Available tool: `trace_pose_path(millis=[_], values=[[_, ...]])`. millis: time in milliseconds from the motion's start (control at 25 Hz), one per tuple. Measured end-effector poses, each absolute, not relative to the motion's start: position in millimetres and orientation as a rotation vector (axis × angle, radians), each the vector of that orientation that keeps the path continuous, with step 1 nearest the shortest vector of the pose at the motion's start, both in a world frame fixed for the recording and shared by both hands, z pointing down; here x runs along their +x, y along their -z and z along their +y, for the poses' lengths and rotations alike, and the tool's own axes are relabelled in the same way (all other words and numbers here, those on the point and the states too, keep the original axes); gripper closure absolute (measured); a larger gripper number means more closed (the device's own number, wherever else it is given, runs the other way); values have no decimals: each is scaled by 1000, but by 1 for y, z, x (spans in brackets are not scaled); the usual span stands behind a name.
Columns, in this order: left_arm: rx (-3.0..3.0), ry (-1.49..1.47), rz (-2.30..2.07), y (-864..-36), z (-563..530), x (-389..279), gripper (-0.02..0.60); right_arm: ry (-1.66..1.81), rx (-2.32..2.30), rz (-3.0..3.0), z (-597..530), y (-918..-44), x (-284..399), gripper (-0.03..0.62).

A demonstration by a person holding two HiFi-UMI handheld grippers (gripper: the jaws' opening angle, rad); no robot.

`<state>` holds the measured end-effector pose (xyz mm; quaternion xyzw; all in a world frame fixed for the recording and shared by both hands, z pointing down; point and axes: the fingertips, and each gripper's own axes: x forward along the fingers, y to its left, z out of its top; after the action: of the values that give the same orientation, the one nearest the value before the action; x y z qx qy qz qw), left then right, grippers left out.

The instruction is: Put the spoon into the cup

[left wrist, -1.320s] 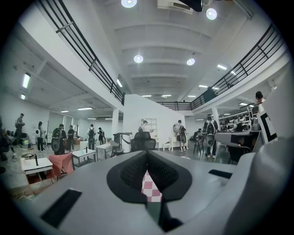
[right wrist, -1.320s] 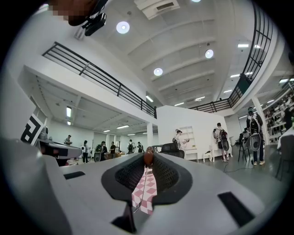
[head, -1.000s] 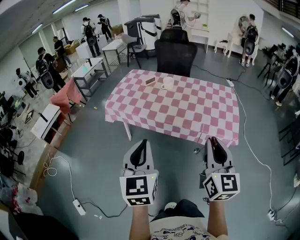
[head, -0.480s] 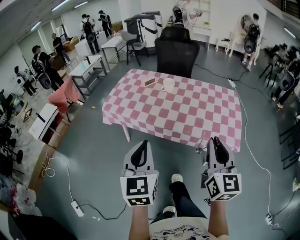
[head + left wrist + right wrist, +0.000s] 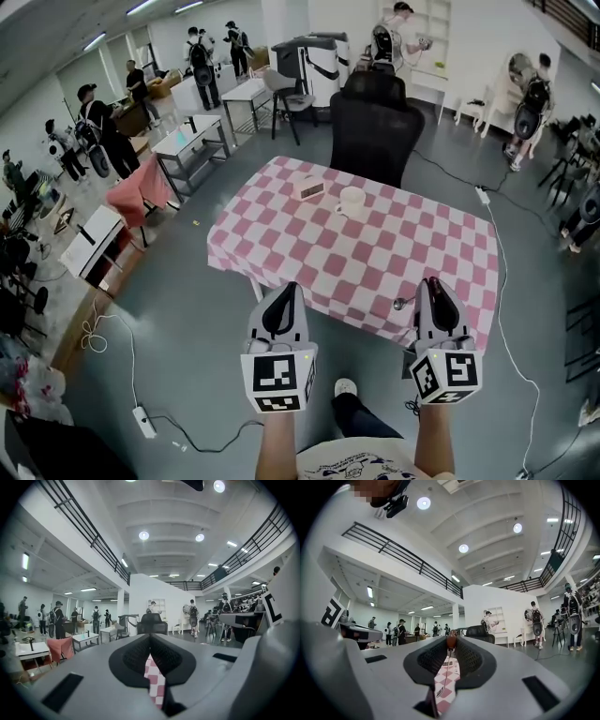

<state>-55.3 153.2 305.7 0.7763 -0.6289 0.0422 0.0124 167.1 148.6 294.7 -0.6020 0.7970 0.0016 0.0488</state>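
One surface [image 5: 375, 272] stood in the hall, covered with a pink-and-white checked cloth. One black office chair [image 5: 375, 122] was pushed up to its far side. Several people with backpacks stood around the room behind it, too small to count with certainty.

Two tongs were held out level over the grey floor at the near edge of the surface. The left tongs [image 5: 284, 292] had their tips together, and in the left gripper view they [image 5: 150, 637] had nothing between them. Only a wedge of checked cloth showed below the tips. The right tongs [image 5: 432, 284] were clamped on the one spoon [image 5: 403, 303], whose small bowl stuck out to the left of the tips. In the right gripper view the right tongs [image 5: 451, 644] had the spoon [image 5: 451, 641] between their pads, with its thin handle running back down the gap.

One white cup [image 5: 352, 200] stood upright on the far part of the surface, well apart from the spoon. One small box [image 5: 308, 188] lay near the cup, to its left.
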Motion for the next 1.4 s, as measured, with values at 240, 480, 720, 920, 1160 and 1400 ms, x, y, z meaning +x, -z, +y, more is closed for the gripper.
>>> trace_pose_path(millis=[240, 480, 720, 920, 1160, 1400], values=[[2361, -108, -2038, -304, 86, -50, 569, -36, -1762, 2462, 70, -286, 177, 531], [2333, -118, -2080, -294, 20, -46, 569, -22, -1734, 2502, -6, -282, 180, 531], [2301, -142, -2096, -302, -19, -49, 569, 18, -1738, 2516, -52, -294, 184, 531], [2292, -170, -2081, -313, -52, -54, 569, 43, -1736, 2523, -87, -304, 177, 531], [2299, -182, -2059, -322, -106, -68, 569, 58, -1751, 2523, -137, -314, 161, 531], [2343, -190, -2010, -325, -183, -85, 569, 74, -1792, 2494, -207, -320, 143, 531]])
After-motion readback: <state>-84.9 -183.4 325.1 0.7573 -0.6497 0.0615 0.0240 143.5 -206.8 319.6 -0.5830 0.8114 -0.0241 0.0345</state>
